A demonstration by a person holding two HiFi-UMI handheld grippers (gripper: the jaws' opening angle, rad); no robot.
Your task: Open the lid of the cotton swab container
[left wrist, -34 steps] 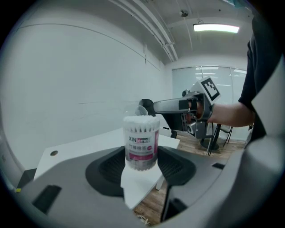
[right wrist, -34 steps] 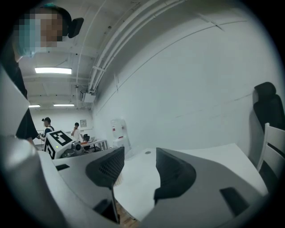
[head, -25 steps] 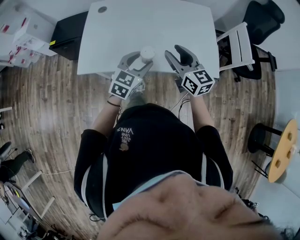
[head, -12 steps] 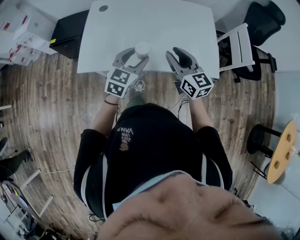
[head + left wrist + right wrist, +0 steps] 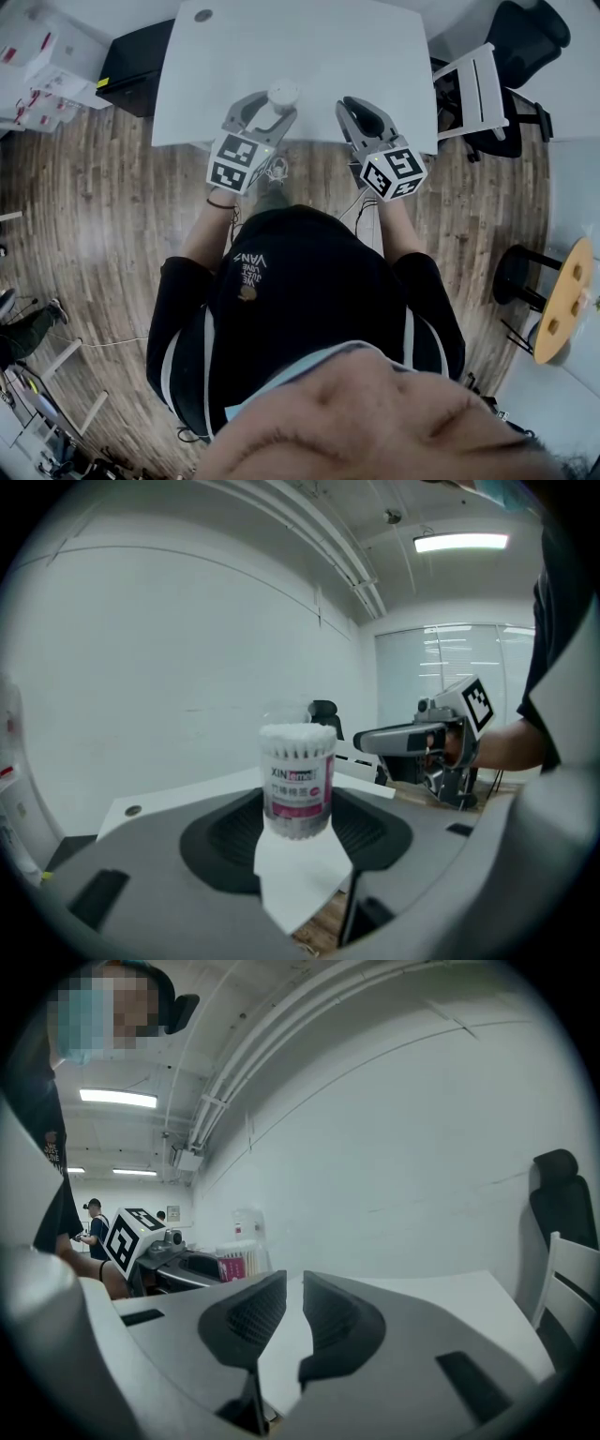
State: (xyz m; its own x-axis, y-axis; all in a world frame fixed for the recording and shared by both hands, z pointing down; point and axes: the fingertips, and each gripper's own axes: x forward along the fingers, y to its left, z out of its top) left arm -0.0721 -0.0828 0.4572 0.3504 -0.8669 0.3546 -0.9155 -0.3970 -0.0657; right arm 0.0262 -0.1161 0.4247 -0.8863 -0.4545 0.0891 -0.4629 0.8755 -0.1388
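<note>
Left tool point(image 5: 267, 112) clamps the cotton swab container point(image 5: 298, 789) upright, steadying it. Right tool point(image 5: 292, 1288), empty, has just been closing narrow, probably to pinch the lid point(image 5: 291, 714).

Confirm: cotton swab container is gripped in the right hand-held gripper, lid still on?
Wrong side. The cotton swab container, lid still on, is gripped in the left hand-held gripper, as the left gripper view shows. The right hand-held gripper has just been closing its jaws, with nothing between them.
</note>
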